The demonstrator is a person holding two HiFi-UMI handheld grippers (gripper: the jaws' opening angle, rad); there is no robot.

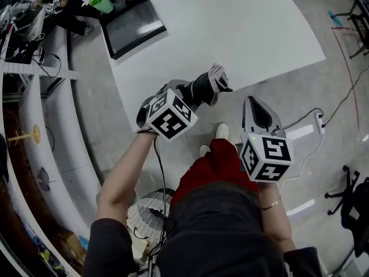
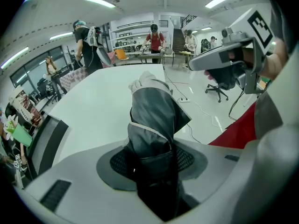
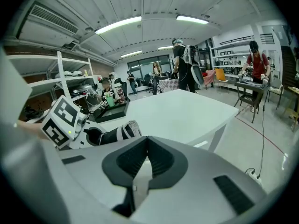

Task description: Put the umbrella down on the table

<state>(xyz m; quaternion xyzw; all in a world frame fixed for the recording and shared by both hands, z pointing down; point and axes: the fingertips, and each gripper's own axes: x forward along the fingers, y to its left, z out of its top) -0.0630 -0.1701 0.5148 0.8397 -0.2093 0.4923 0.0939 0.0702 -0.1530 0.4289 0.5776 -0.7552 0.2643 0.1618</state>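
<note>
My left gripper (image 1: 185,94) is shut on a folded dark grey umbrella (image 1: 205,85) with a pale, banded end. The umbrella slants out over the near edge of the white table (image 1: 230,27); I cannot tell whether it touches the top. In the left gripper view the umbrella (image 2: 154,111) rises from between the jaws of the left gripper (image 2: 152,158). My right gripper (image 1: 257,113) hangs off the table over the floor, to the right of the umbrella. In the right gripper view the right gripper (image 3: 147,139) has its pads met at the tips, holding nothing, and the umbrella (image 3: 112,135) lies to the left.
A black tray (image 1: 135,25) with a green cup (image 1: 102,4) sits at the table's far left. On the floor are a power strip (image 1: 320,119) with its cable, a wire basket (image 1: 147,212) and a black chair base (image 1: 346,192). People stand beyond the table (image 3: 187,69).
</note>
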